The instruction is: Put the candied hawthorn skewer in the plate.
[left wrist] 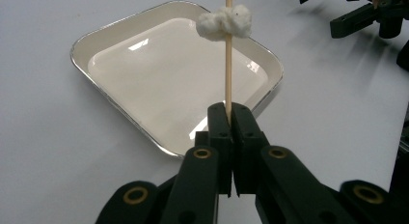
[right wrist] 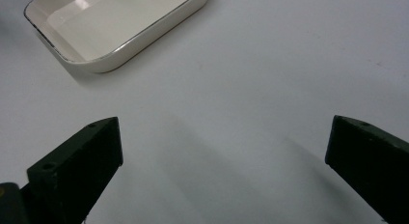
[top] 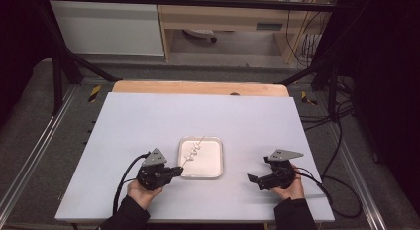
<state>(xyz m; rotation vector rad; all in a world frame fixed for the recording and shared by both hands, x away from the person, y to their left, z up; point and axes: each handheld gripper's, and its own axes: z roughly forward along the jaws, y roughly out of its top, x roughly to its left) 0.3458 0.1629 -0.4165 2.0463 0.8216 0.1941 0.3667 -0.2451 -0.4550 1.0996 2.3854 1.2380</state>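
Pinching a wooden skewer (left wrist: 228, 69) of white lumps (left wrist: 224, 22), the left tool (left wrist: 230, 119) holds it over the tray (left wrist: 96, 33) ahead; the right tool (right wrist: 224, 147) hangs spread above bare surface (right wrist: 289, 64).

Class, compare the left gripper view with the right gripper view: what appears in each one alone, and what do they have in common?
Left gripper view alone: the left claw shut on a thin wooden skewer threaded with a white fluffy lump, held over the tray, with the other claw at the top right corner. Right gripper view alone: the right claw with its black jaws wide apart above bare table. Shared: the shallow cream rectangular tray and the white table.
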